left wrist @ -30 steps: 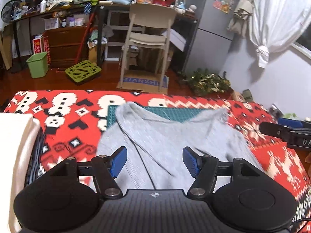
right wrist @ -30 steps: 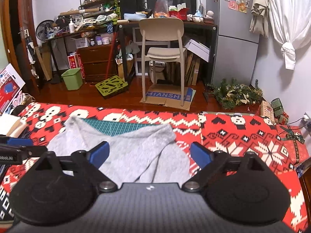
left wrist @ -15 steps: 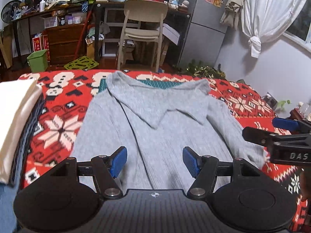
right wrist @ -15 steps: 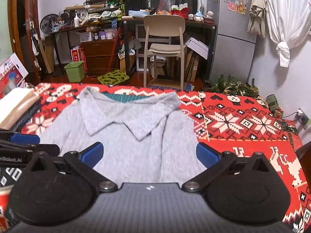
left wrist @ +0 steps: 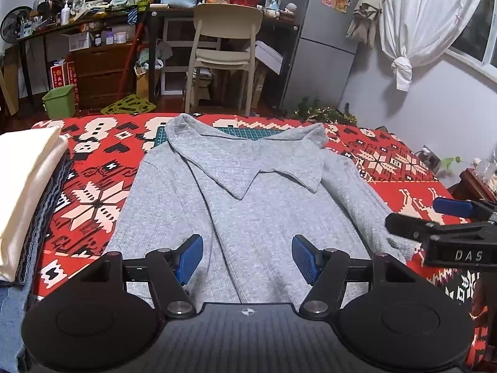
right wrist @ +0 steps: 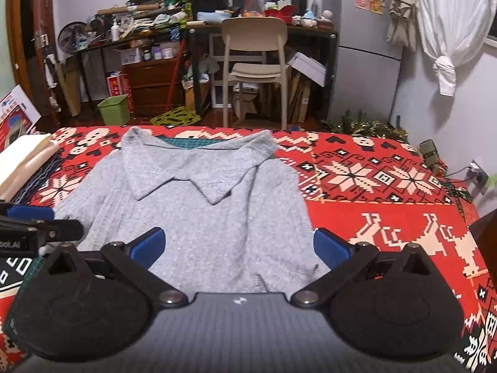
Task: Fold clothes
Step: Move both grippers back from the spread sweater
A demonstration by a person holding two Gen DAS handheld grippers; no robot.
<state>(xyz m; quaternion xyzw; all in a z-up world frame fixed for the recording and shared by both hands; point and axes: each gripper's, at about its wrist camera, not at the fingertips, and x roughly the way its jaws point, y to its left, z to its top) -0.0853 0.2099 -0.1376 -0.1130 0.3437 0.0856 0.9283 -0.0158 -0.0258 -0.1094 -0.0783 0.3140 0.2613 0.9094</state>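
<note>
On the red patterned blanket (left wrist: 403,183): we find the grey collared sweater (left wrist: 248,205) lying flat, collar at the blanket's far edge, body reaching towards us.
Change noted: a second ago it lay bunched near the blanket's far edge; now it is drawn out and mostly smooth.
Left gripper (left wrist: 247,258): jaws apart, holding nothing, over the sweater's near part.
Right gripper (right wrist: 239,248): jaws wide apart, empty, over the sweater's near right part.
Stack of folded clothes (left wrist: 28,192): at the blanket's left edge, apart from the sweater.
Assessment: we judge spreading complete; folding itself not yet begun.
Defect: right sleeve end (left wrist: 400,242) sits rumpled.
</note>
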